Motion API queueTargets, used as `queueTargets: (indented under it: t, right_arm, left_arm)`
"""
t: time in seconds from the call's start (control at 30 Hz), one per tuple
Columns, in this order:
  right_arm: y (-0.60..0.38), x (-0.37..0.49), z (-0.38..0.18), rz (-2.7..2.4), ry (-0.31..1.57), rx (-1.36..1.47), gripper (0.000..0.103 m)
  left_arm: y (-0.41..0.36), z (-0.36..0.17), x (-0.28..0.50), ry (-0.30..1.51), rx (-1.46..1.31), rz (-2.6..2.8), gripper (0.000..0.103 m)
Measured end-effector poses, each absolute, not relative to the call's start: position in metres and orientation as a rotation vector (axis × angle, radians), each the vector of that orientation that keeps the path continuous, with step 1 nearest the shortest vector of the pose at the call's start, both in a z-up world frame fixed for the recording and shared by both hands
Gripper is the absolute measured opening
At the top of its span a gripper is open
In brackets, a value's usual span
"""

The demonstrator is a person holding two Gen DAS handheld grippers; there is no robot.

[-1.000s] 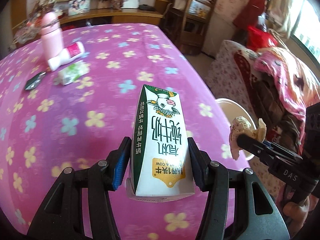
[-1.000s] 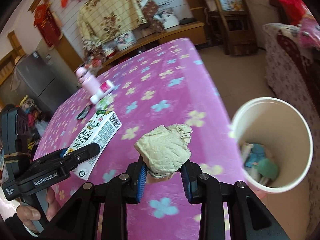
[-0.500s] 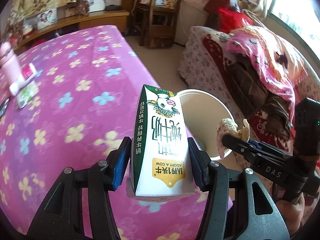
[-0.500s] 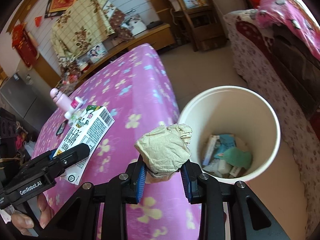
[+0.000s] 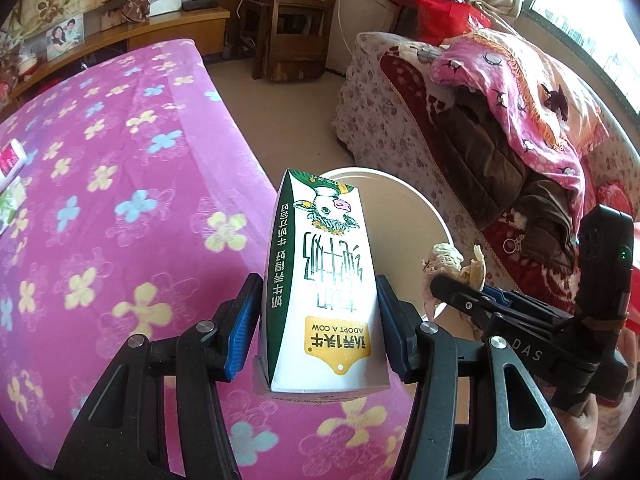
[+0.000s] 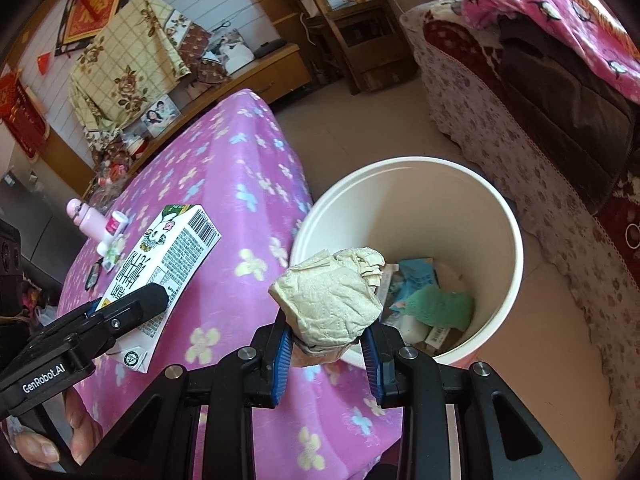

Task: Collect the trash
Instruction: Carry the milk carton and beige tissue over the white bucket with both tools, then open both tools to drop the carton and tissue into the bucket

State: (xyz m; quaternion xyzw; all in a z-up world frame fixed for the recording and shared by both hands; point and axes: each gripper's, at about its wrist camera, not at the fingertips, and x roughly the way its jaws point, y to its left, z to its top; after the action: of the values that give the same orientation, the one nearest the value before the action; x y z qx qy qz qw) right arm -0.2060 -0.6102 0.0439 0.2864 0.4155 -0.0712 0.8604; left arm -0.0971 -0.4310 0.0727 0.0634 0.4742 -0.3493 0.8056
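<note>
Right gripper (image 6: 326, 350): jaws clenched on crumpled tissue (image 6: 332, 300), wad sticking out fwd. Just beyond tips and a bit right, below: open mouth of white bin (image 6: 400, 168), so right hand nearer. Left gripper (image 5: 320, 334): jaws clamped on milk carton (image 5: 320, 280), long axis along jaws, pointing twd bin rim, base over tabletop (image 5: 120, 180) edge.

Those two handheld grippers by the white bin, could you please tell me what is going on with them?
A person is clearing trash off the table with the pink flowered cloth. The left gripper is shut on a white and green milk carton, and the right gripper is shut on a crumpled beige paper wad. Both are held near the round white waste bin on the floor beside the table, which already holds some wrappers. Nothing has been dropped yet.
</note>
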Motion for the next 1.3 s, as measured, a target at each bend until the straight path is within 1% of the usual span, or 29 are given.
queueTargets:
  t: [0.37, 0.67, 0.7, 0.8, 0.83, 0.87, 1.13, 1.3]
  right_arm:
    - [-0.63, -0.2, 0.028, -0.178, 0.897, 0.618, 0.03]
    - [-0.636, -0.199, 0.024, -0.196, 0.905, 0.622, 0.03]
    - [-0.637, -0.199, 0.023, -0.197, 0.907, 0.624, 0.031]
    - [-0.64, -0.198, 0.021, -0.21, 0.911, 0.63, 0.039]
    - [-0.641, -0.198, 0.021, -0.214, 0.91, 0.634, 0.046]
    - [-0.642, -0.198, 0.021, -0.217, 0.908, 0.638, 0.049]
    - [-0.644, -0.202, 0.022, -0.227, 0.908, 0.651, 0.049]
    - [-0.648, -0.206, 0.021, -0.236, 0.908, 0.67, 0.05]
  left_arm:
    - [-0.458, 0.055, -0.091, 1.046, 0.15, -0.762, 0.053]
    - [-0.47, 0.051, -0.089, 1.05, 0.158, -0.761, 0.053]
    - [-0.471, 0.05, -0.089, 1.051, 0.158, -0.76, 0.053]
    - [-0.473, 0.049, -0.088, 1.05, 0.16, -0.76, 0.053]
    - [-0.473, 0.049, -0.088, 1.051, 0.159, -0.762, 0.053]
    - [-0.474, 0.048, -0.088, 1.051, 0.161, -0.763, 0.053]
    - [-0.475, 0.044, -0.086, 1.054, 0.132, -0.794, 0.054]
    - [-0.472, 0.038, -0.082, 1.098, 0.092, -0.807, 0.055]
